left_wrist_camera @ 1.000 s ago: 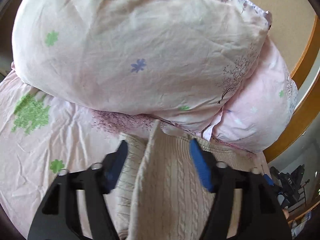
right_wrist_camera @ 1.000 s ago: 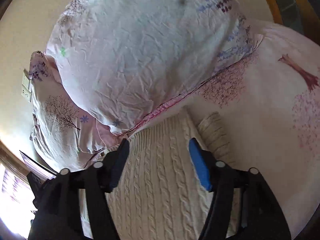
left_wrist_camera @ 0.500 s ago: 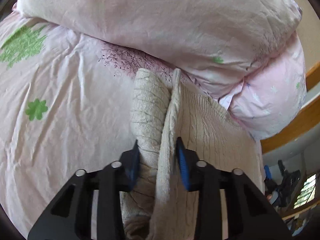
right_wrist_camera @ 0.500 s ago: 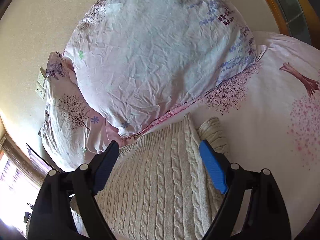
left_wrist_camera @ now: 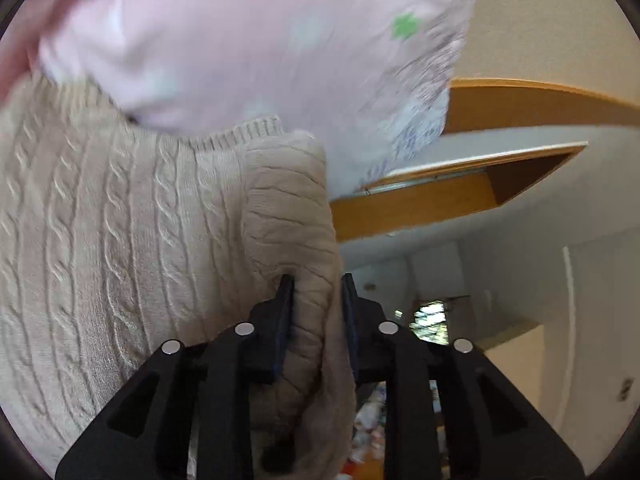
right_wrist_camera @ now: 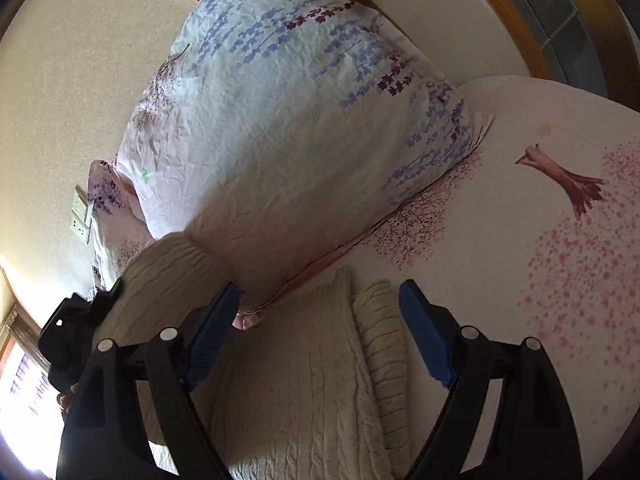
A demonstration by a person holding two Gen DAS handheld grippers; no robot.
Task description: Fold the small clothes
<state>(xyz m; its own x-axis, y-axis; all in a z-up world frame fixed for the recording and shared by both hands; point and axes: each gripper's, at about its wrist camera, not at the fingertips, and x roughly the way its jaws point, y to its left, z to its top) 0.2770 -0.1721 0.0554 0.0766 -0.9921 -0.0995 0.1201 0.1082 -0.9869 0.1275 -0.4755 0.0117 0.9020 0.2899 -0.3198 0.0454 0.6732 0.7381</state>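
A: This is a bedroom: a bed sheet (right_wrist_camera: pixel 540 208) printed with pink trees, and a flowered pillow (right_wrist_camera: pixel 288 128) propped toward the plain wall behind it.

B: Start close. What is the left gripper (left_wrist_camera: pixel 317 292) doing?

A: Its pads are drawn in narrow, pinching a thick roll of the cream cable-knit sweater (left_wrist_camera: pixel 120 240). That roll looks like a sleeve or side edge, gathered and lifted off the bed, with the cable front hanging to the left of it. My guess is it's held up so it can be carried across the body for a fold.

B: And the right gripper (right_wrist_camera: pixel 320 312)?

A: Spread wide, holding nothing. It hangs over the part of the sweater lying flat on the sheet, with the other sleeve (right_wrist_camera: pixel 380 344) tucked alongside. Beyond its left finger you can see the raised roll and the other gripper holding it.

B: Why is it waiting open?

A: Probably to pin or catch the fabric once the lifted side comes over.

B: Farther back?

A: The sweater's ribbed top edge touches the pillow, and a wall socket (right_wrist_camera: pixel 82 220) sits beside the pillow's far corner.
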